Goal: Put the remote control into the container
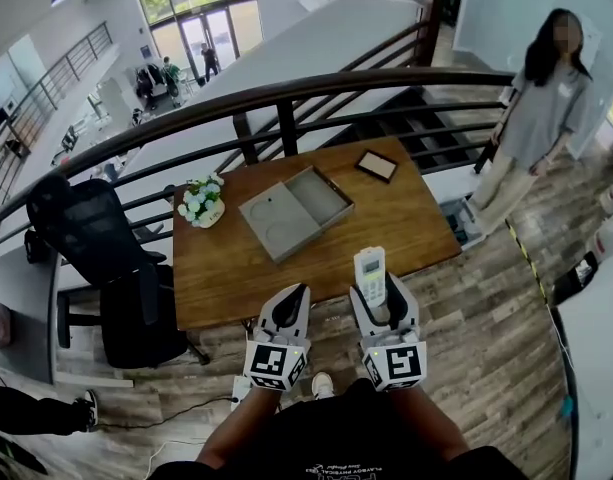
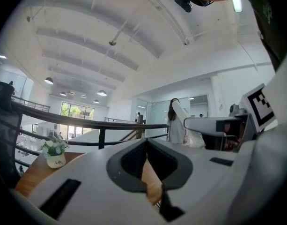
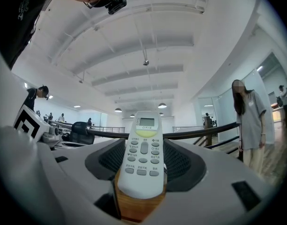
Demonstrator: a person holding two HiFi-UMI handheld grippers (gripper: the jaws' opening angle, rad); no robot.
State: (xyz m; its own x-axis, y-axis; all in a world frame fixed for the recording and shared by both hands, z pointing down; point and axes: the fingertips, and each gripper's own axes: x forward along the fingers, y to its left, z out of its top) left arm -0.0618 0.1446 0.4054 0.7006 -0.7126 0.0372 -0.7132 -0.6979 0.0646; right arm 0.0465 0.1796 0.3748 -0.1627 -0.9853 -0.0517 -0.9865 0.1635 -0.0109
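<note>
Nothing legible — remote control (image 3: 142, 158) button labels too small; vase (image 2: 55, 161) print blurred.

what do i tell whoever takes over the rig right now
Left gripper: shut, empty, near the table's front edge.
Right gripper: shut on the remote, buttons facing up, also at the front edge.
Container: open grey box, nothing in it, mid-table beside the flower pot.
Done: remote is gripped and off the table.
Left: carry it over the box and set it inside.
</note>
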